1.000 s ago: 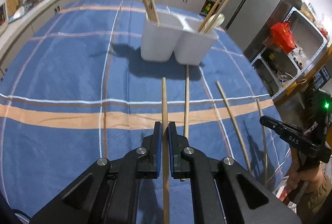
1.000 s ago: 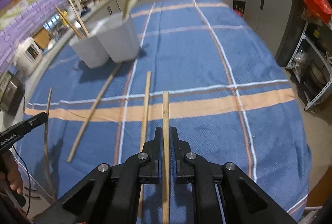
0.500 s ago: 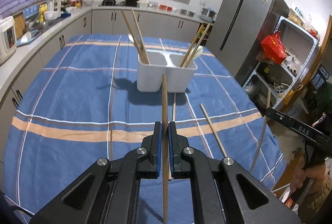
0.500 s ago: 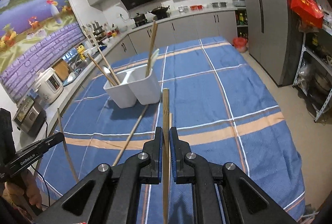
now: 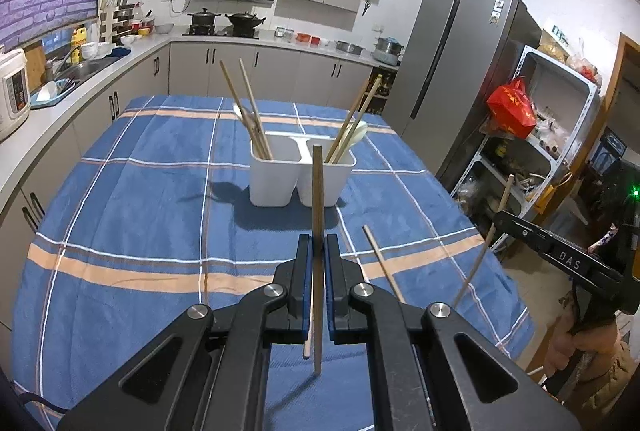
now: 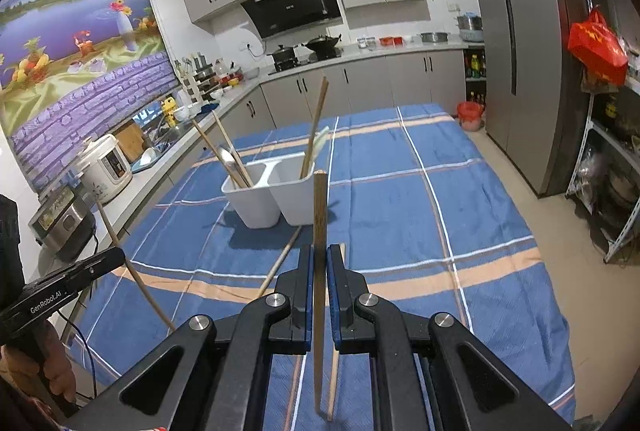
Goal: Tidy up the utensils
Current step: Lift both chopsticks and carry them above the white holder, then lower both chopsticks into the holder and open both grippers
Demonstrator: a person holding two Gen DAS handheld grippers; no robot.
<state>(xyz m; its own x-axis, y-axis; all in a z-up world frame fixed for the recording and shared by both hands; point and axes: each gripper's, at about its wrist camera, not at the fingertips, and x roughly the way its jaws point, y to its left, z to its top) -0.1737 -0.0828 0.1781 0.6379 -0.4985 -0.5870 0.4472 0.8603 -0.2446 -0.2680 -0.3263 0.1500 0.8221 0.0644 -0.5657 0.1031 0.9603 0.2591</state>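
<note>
- Wooden chopstick (image 5: 317, 199) clamped tight in my left claw (image 5: 316, 263). A second ago I was low over the blue cloth (image 5: 132, 207); now I'm lifted and the whole kitchen shows, so the pick-up looks done.
- Left view again: white holder (image 5: 302, 175) stands dead ahead, sticks and a spoon already in both cups. One loose stick (image 5: 382, 263) lies on the cloth to my right.
- Right view: my right claw (image 6: 319, 271) grips its own chopstick (image 6: 320, 211), raised off the table too. Both are ready for the drop, I'd say.
- Holder (image 6: 268, 191) sits ahead and left here; a loose stick (image 6: 280, 261) lies on the cloth between.
- Watch out: the leaning sticks in the cups could foul an insertion, and my two claws are close together.
</note>
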